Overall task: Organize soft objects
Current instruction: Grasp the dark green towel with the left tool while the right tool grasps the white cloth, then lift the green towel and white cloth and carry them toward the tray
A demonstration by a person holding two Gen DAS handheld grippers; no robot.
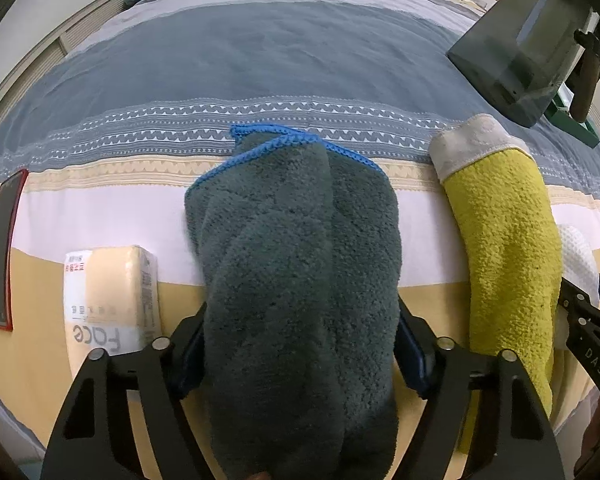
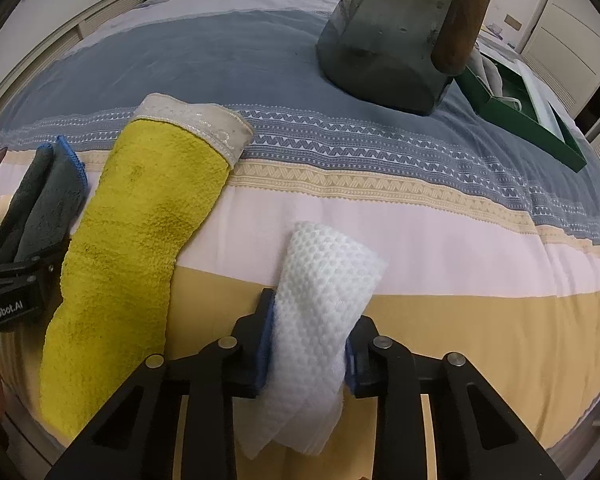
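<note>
Bed [image 1: 300, 60] under a striped blue, white and yellow quilt fills a pale-walled room. Left hand-held gripper [image 1: 300, 360] pinches the rolled dark-green fleece towel [image 1: 296, 260]; right hand-held gripper [image 2: 308, 354] pinches the white waffle cloth [image 2: 320, 300] near the quilt's edge.

Soft, even indoor light falls from above, casting only faint shadows on the striped bedspread [image 1: 300, 60] beneath the dark grey towel [image 1: 300, 280]. Both views bow strongly toward black, vignetted corners (fisheye lenses). Focus is crisp near the bedspread's middle; its far end smears slightly. No harsh glare anywhere.
</note>
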